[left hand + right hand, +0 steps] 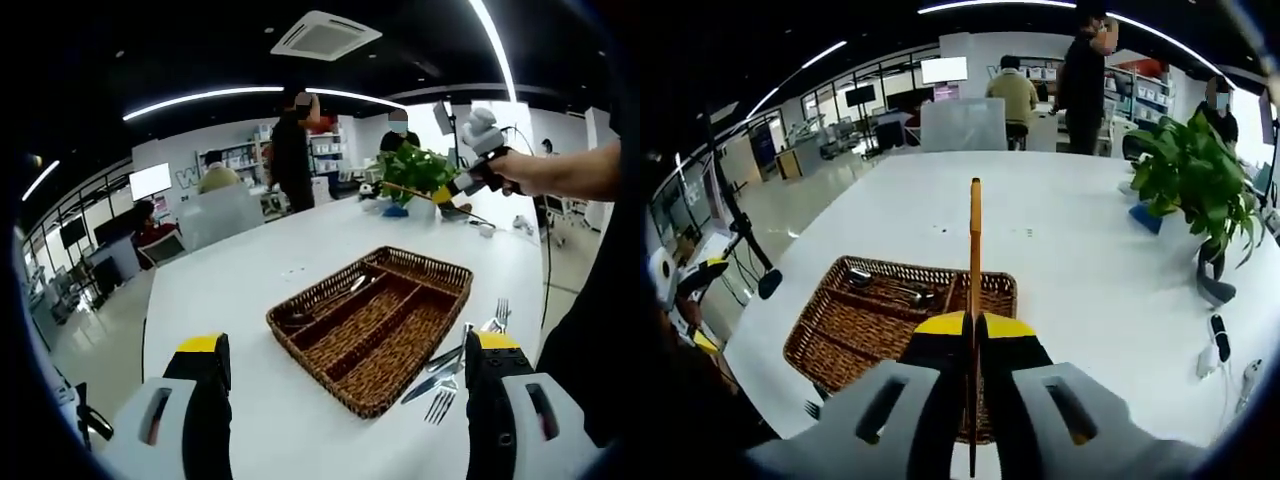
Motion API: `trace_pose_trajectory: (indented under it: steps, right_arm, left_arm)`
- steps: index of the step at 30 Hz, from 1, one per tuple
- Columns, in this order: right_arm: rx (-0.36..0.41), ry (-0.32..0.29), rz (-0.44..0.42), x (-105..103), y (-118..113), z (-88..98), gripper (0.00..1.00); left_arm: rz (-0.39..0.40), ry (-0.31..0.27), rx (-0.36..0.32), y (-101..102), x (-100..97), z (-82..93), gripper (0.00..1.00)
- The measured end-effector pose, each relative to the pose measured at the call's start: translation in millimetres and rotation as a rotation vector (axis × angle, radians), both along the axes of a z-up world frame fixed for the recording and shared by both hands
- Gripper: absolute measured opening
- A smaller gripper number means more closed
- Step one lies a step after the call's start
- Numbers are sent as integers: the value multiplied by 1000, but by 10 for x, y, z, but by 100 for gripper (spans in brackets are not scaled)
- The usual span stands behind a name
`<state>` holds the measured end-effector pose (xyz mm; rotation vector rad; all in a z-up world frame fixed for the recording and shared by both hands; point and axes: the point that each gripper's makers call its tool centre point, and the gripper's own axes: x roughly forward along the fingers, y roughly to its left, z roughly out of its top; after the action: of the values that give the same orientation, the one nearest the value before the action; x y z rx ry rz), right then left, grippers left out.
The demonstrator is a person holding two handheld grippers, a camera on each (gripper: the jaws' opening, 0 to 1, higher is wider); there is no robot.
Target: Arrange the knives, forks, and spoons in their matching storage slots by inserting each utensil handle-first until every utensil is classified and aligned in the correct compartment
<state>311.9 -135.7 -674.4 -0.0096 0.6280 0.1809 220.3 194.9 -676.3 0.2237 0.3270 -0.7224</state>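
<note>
White table (pixel 300 260) in open office; no writing legible. Left gripper (pixel 345 375) held wide open, empty; right gripper (pixel 974 330) clamped on utensil (pixel 975 240).

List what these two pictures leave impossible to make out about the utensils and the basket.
- Right gripper: grips an orange-handled utensil; its working end is hidden between the jaws.
- Wicker basket, right gripper view: near side covered by the gripper.
- Loose cutlery, left gripper view: partly behind the left gripper's jaw, count unclear.

Open office here: a wide white tabletop (pixel 300 250), a dark ceiling with curved light strips (pixel 220 97) and an air vent (pixel 325 35), a leafy potted plant (pixel 1190 175), shelves (pixel 235 158) behind, glossy pale floor (pixel 810 195).
</note>
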Motion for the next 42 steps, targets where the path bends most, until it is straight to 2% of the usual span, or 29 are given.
trace_pose_trajectory:
  steps: [8, 14, 17, 21, 22, 24, 25, 35, 42]
  right_arm:
    - [-9, -7, 3, 176, 54, -2, 2]
    - [-11, -8, 3, 200, 57, -21, 2]
    - [-19, -6, 6, 184, 52, -53, 2]
    - [-20, 7, 0, 168, 4, -135, 2]
    - [-21, 8, -1, 166, -4, -149, 2]
    - [-24, 9, -4, 167, -14, -172, 2]
    - [-26, 13, -5, 165, -18, -194, 2]
    - [-35, 38, -8, 145, -28, -424, 2]
    - [-46, 65, -8, 121, -23, -674, 2]
  left_arm:
    - [-5, 3, 2, 13, 8, -8, 99]
    - [-34, -5, 38, 7, 0, -1, 99]
    - [-31, -1, 27, 6, 18, 12, 99]
    - [-37, 8, 21, -36, -6, 7, 100]
    - [8, -7, 50, 31, 39, -7, 100]
    - [1, 9, 42, 15, 23, -28, 100]
    - [2, 36, 15, 10, 9, -55, 100]
    - [6, 20, 3, 30, -40, -30, 100]
    - [17, 17, 12, 56, -41, -11, 100]
